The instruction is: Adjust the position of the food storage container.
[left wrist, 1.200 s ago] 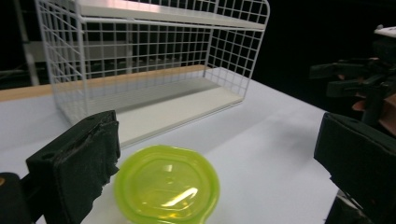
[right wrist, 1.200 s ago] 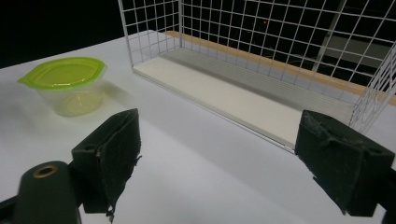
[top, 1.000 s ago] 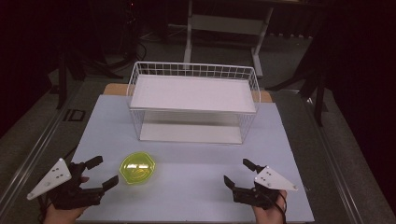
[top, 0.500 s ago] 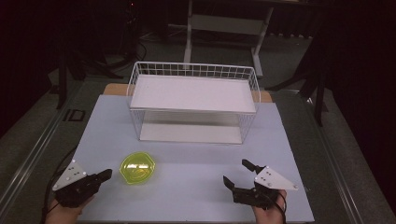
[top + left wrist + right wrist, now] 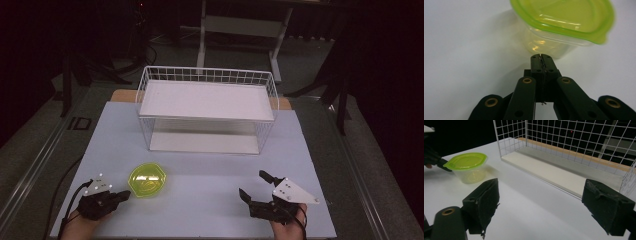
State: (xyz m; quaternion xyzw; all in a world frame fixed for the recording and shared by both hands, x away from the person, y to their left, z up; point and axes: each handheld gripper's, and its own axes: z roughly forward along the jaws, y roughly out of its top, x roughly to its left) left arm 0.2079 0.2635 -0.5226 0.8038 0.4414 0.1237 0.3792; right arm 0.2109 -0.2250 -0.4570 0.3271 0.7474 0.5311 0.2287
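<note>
Green-lidded clear container (image 5: 147, 180) sits on the white worktop (image 5: 210, 165) at about 7 o'clock from the wire basket (image 5: 207, 107) in the high view. Your left gripper (image 5: 119, 196) lies at 8 o'clock from the container, just beside it, fingers pressed together and empty. Your right gripper (image 5: 252, 187) rests well apart from the container, at its 3 o'clock, fingers spread wide. Your left hand (image 5: 82, 225) is therefore the nearer one by a clear margin.

From the left gripper view, the closed fingers (image 5: 541, 60) point at 12 o'clock toward the base of the container (image 5: 554, 37), very near its wall; contact cannot be confirmed. The lid (image 5: 564, 17) overhangs the tub, which stands upright. The container is roughly round, so no long axis governs the approach.

From the right gripper view, the open fingers (image 5: 484, 200) frame bare worktop. The container (image 5: 469, 167) stands at 10 o'clock, far ahead, with the basket (image 5: 574, 150) at 1 o'clock. Any grasp probably requires you to part the left fingers first.
</note>
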